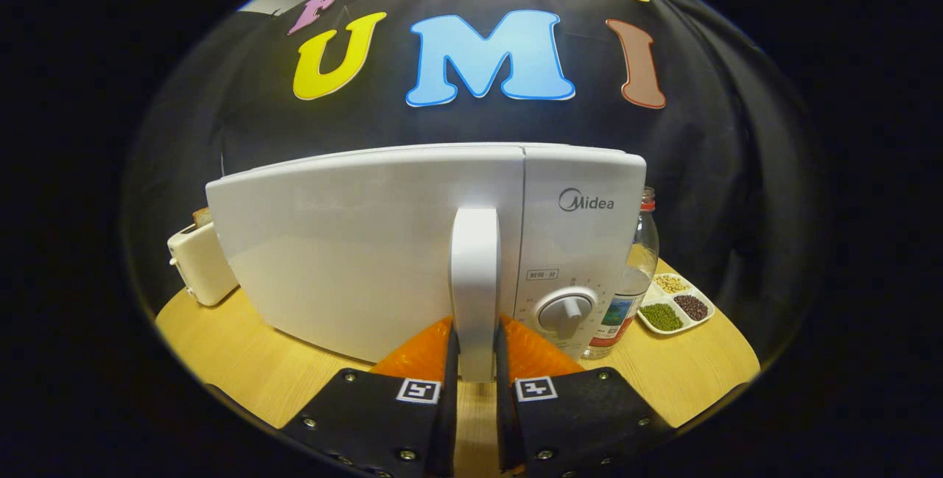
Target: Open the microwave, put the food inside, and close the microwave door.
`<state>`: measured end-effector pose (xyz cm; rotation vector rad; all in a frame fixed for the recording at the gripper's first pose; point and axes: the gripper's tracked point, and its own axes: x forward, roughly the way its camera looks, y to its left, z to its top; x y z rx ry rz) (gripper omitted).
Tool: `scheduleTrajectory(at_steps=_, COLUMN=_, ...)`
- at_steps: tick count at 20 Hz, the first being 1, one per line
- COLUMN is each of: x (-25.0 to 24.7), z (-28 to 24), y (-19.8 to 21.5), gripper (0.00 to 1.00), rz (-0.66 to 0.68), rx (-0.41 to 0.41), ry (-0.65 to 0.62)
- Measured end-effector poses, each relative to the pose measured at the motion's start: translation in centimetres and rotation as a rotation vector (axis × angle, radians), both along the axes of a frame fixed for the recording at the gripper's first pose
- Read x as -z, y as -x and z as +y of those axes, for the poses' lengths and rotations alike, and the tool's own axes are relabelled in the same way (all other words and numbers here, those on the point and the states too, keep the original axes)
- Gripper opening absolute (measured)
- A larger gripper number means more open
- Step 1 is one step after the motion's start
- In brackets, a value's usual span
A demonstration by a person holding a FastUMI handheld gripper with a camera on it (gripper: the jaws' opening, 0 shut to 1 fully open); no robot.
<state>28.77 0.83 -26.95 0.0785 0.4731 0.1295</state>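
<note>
A white microwave (pixel 353 257) stands on the round wooden table (pixel 236 360), its door flush with the front. Its upright white door handle (pixel 475 272) runs down between my two fingers. My gripper (pixel 475 353) is shut on the lower part of that handle, one finger (pixel 449 349) pressing each side. A round white knob (pixel 566 310) sits on the control panel just right of the handle.
A white toaster (pixel 197 261) with bread in its slot stands left of the microwave. A clear bottle (pixel 630 279) with a red cap stands at the microwave's right side. Beyond it lies a white divided dish (pixel 674 305) with green, dark and pale beans.
</note>
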Motion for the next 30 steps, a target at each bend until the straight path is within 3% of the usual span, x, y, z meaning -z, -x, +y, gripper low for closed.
scheduleTrajectory(at_steps=1, x=0.3, z=0.0, y=-0.2, gripper=0.14, rz=0.006, rx=-0.013, ry=0.002)
scheduleTrajectory(at_steps=16, x=0.1, z=-0.1, y=0.2, gripper=0.14, rz=0.018, rx=-0.047, ry=0.026)
scheduleTrajectory(at_steps=20, x=-0.4, z=0.5, y=3.9, gripper=0.14, rz=-0.016, rx=-0.103, ry=0.089)
scheduleTrajectory(at_steps=30, x=-1.3, z=3.1, y=10.6, gripper=0.15, rz=0.042, rx=-0.125, ry=0.004)
